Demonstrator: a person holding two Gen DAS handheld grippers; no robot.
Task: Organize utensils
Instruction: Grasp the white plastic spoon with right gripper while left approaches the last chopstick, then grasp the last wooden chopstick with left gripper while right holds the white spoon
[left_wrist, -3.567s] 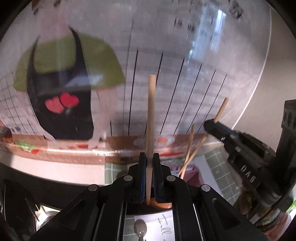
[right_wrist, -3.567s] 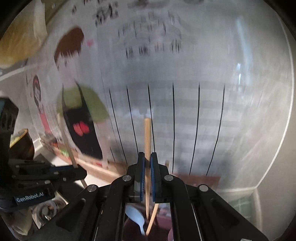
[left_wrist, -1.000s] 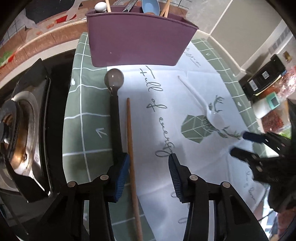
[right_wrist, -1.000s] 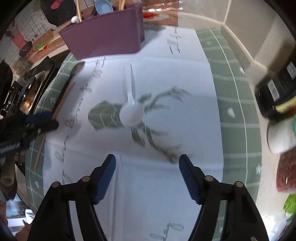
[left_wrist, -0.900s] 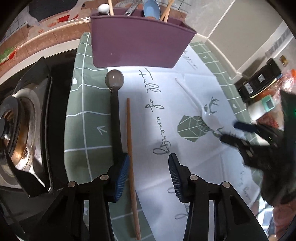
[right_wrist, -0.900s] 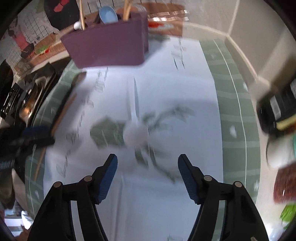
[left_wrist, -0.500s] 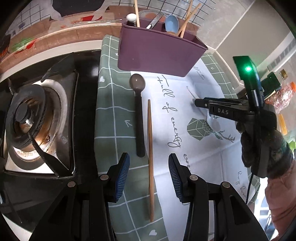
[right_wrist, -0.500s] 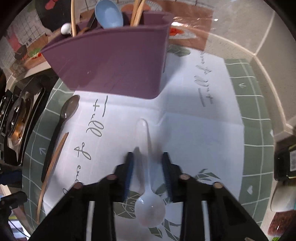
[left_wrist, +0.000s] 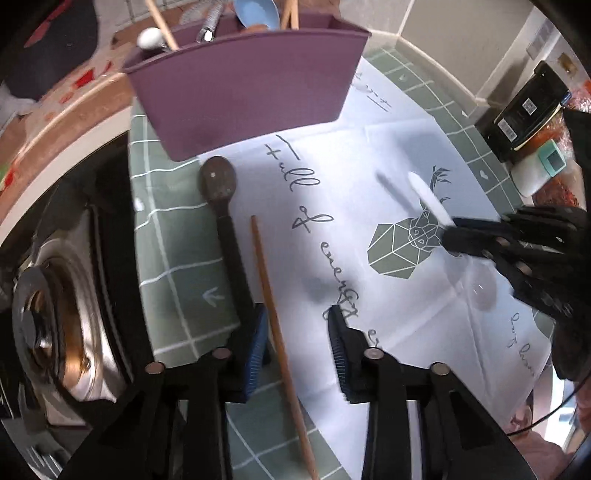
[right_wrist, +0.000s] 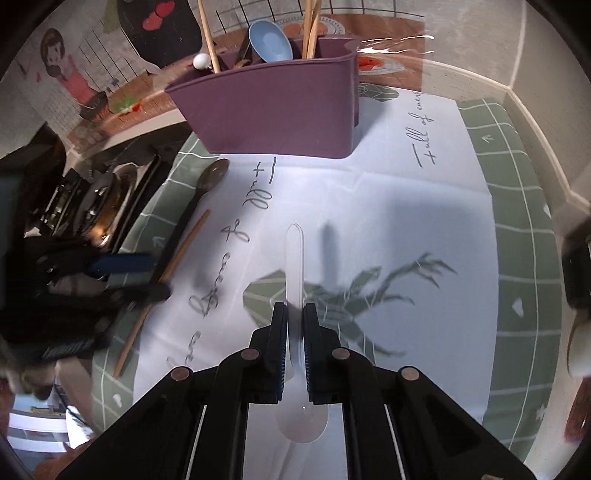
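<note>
A wooden chopstick lies on the cloth beside a black spoon. My left gripper points down over the chopstick's near part. Its jaws are closing with the stick between them, close to the left pad; the right pad stands clear. My right gripper is shut on the handle of a clear plastic spoon, which casts a shadow apart from itself on the cloth. The left wrist view shows that gripper at the right, the spoon sticking out. A purple holder with several utensils stands behind.
A green-checked cloth with a white printed centre covers the counter. A gas burner sits left of it. A black box and a white tub with a teal lid stand at the right by the wall.
The right gripper closed on the clear spoon's handle and raised it off the cloth. The left gripper dropped closer over the chopstick and its jaws narrowed.
</note>
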